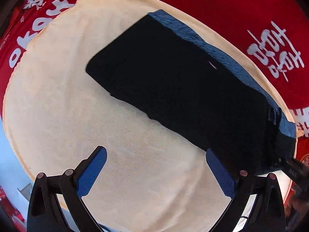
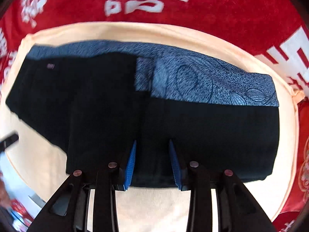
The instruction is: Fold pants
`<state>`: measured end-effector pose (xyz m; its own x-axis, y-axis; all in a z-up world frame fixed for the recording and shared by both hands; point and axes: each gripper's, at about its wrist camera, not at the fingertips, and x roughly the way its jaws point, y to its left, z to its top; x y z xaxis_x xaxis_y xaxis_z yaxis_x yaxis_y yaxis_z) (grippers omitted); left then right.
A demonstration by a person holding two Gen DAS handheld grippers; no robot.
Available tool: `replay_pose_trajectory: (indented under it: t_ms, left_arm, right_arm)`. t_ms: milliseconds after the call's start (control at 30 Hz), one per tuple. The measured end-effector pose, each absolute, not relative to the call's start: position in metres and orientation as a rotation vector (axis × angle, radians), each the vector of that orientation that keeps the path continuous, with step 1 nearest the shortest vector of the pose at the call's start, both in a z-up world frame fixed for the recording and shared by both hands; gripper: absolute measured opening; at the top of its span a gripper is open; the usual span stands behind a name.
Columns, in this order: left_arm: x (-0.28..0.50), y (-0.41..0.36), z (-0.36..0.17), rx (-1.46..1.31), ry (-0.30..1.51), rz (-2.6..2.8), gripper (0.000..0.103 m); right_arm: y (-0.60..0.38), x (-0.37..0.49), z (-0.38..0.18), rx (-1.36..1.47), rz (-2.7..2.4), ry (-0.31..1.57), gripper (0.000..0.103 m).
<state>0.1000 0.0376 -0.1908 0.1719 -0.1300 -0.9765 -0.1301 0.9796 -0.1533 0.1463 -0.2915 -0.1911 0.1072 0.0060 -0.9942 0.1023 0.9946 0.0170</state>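
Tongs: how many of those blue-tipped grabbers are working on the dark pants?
2. The left tongs hang open over the cream cloth, beside the pants. The right tongs sit at the pants' near edge, fabric between the blue tips; whether they pinch it is unclear.

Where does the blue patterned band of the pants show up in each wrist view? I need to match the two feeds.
Left wrist view: the blue patterned band runs diagonally along the upper right edge of the black pants.
Right wrist view: the band lies across the far edge of the pants, centre to right.
Shared landmark: the cream cloth under the pants.
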Motion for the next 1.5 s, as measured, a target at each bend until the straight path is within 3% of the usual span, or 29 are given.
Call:
replay_pose_trajectory:
  t_ms: [300,367,433,500,933,1500]
  left_arm:
    - [0.122,0.07,-0.198,-0.307,1.372,0.015,0.103]
    - [0.126,0.072,-0.2,-0.322,1.361,0.013,0.103]
    - [0.131,0.074,-0.203,-0.324,1.359,0.02,0.103]
    - [0.134,0.075,-0.208,-0.34,1.365,0.025,0.103]
    - [0.14,0.08,-0.225,-0.371,1.366,0.027,0.103]
    - [0.138,0.09,-0.227,-0.654,1.269,-0.098,0.103]
  right_arm:
    - [-0.228,0.157,-0.165,0.101,0.107,1.383,0.041]
    - [-0.209,0.163,-0.173,0.048,0.137,1.377,0.045]
    - [-0.2,0.168,-0.193,0.033,0.151,1.414,0.059]
    - [-0.204,0.17,-0.216,0.069,0.125,1.468,0.059]
    - [-0.201,0.171,-0.215,0.091,0.16,1.443,0.073]
    - [-0.188,0.17,-0.221,0.09,0.184,1.443,0.077]
